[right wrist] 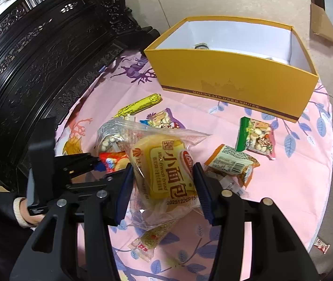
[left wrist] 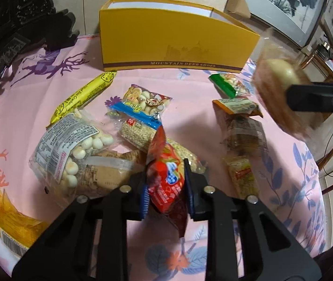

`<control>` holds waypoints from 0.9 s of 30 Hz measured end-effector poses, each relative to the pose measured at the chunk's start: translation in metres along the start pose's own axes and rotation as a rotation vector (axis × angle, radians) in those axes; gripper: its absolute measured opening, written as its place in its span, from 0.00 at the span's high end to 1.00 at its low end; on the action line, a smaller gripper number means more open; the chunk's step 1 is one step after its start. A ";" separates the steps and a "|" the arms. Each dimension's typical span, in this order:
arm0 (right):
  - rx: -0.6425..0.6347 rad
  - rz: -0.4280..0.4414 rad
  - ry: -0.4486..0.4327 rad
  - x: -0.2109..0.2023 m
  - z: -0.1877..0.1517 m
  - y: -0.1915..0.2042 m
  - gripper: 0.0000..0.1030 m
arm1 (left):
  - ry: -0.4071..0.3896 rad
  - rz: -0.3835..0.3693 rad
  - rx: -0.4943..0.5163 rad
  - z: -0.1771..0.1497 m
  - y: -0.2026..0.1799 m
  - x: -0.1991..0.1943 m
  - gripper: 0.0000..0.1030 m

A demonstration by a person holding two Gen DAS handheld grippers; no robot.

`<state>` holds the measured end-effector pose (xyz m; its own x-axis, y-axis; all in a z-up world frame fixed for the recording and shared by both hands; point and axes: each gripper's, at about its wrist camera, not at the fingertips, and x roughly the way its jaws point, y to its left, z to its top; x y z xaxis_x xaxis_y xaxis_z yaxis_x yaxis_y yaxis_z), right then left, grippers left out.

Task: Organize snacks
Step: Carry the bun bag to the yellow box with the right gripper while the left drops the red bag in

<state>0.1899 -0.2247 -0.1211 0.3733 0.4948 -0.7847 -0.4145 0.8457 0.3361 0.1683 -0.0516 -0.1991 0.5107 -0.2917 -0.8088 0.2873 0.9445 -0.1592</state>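
Observation:
In the left wrist view my left gripper [left wrist: 166,175] is shut on a red snack packet [left wrist: 166,185], lifted slightly above a heap of snacks on the pink tablecloth [left wrist: 190,121]. My right gripper [right wrist: 163,168] is shut on a clear-wrapped small bread [right wrist: 164,175], held above the table. That bread [left wrist: 281,79] shows blurred at the upper right of the left wrist view, with a black finger [left wrist: 311,98] on it. The right wrist view shows the left gripper [right wrist: 97,162] and red packet [right wrist: 113,164] just left of the bread. An open yellow box [right wrist: 236,77] stands at the back.
Loose snacks lie around: a yellow stick [left wrist: 82,96], a bag of white balls [left wrist: 72,145], a blue-banded packet [left wrist: 143,105], green [right wrist: 255,138] and orange [right wrist: 232,161] packets. Dark carved furniture [right wrist: 37,58] borders the left. The table edge curves on the right. A hand [right wrist: 29,213] holds the left gripper.

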 end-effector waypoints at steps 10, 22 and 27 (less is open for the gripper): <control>0.019 -0.025 -0.093 -0.018 0.025 -0.006 0.50 | -0.187 0.002 -0.007 0.052 -0.001 -0.074 0.77; 0.054 -0.153 -0.318 -0.055 0.114 -0.042 0.50 | -0.418 0.008 0.078 0.195 -0.014 -0.092 0.77; 0.095 -0.211 -0.363 -0.050 0.149 -0.070 0.50 | -0.427 0.028 0.072 0.242 -0.009 -0.069 0.77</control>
<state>0.3244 -0.2789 -0.0281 0.7162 0.3333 -0.6132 -0.2259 0.9420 0.2481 0.3266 -0.0760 -0.0050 0.8043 -0.3167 -0.5028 0.3164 0.9445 -0.0888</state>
